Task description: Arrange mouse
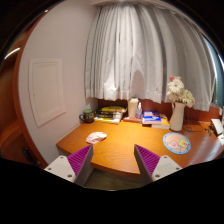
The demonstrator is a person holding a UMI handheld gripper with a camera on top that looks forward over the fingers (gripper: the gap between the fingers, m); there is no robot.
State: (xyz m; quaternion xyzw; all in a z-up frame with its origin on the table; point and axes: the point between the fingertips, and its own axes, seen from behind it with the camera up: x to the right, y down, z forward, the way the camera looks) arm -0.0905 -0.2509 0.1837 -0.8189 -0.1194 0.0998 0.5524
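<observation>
My gripper (113,163) is open and empty, held above the near edge of a wooden table (120,143). Its two purple pads (80,160) stand wide apart with nothing between them. A small white object that may be the mouse (96,137) lies on the table just ahead of the left finger, towards the table's left side. A round patterned mat (177,143) lies on the table ahead of the right finger.
At the table's far side stand a stack of books (110,114), a white jug (133,108), a blue object (151,118) and a vase of white flowers (178,105). White curtains (140,55) hang behind. A white wall panel (46,90) is at left.
</observation>
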